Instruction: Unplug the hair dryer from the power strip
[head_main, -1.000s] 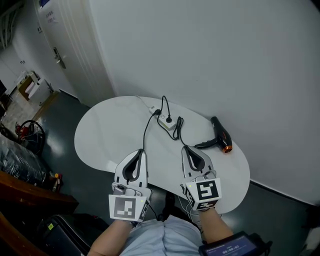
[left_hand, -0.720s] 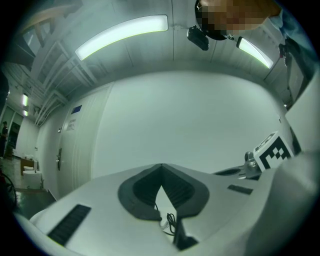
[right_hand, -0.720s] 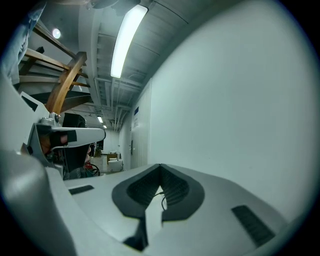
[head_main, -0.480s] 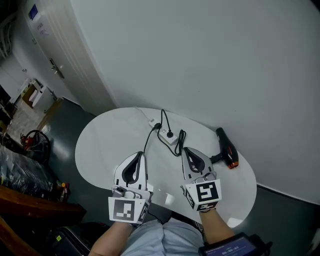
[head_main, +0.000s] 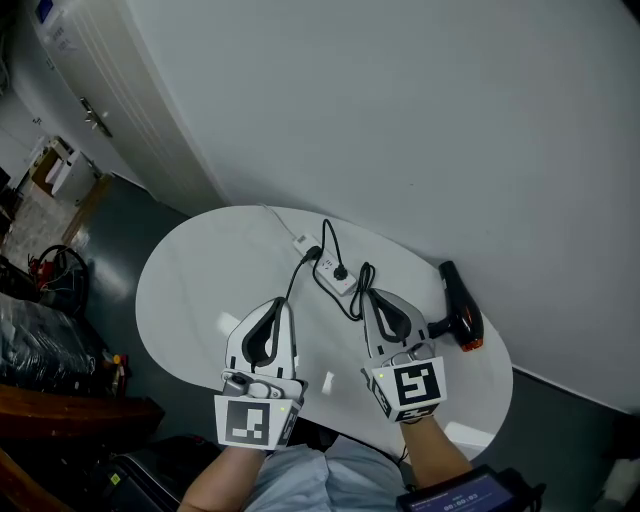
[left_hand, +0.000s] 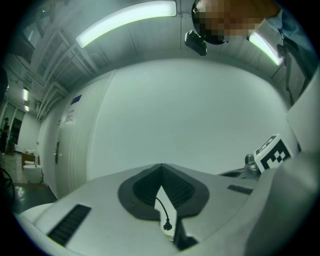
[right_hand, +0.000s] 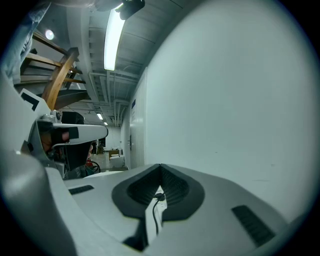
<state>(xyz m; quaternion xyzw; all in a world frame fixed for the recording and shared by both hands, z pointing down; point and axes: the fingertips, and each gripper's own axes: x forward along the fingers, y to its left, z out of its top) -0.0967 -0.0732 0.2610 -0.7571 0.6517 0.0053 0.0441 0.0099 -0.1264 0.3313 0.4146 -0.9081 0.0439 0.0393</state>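
Now, in the head view a white oval worktop (head_main: 190, 290) stands against a pale wall (head_main: 400, 120). A white power strip (head_main: 330, 272) lies on its far middle, with a black plug (head_main: 341, 270) seated in it. A black hair dryer with an orange nozzle (head_main: 462, 318) lies at the right edge of the worktop, well apart from the strip. Its black cord (head_main: 357, 292) loops leftward to the plug. The left gripper (head_main: 281, 301) and the right gripper (head_main: 368, 296) hover side by side over the near part of the worktop. Both are clenched and empty, and both point toward the strip without touching it.

In the left gripper view, the left gripper (left_hand: 161, 167) has its tips pressed together with nothing between them. Through the loop below the tips, the plug (left_hand: 167, 227) and a stretch of cord show farther off.

In the right gripper view, the right gripper (right_hand: 160, 166) is likewise closed on nothing. The power strip (right_hand: 159, 212) and the plug (right_hand: 159, 196) show through the gap beneath its tips.
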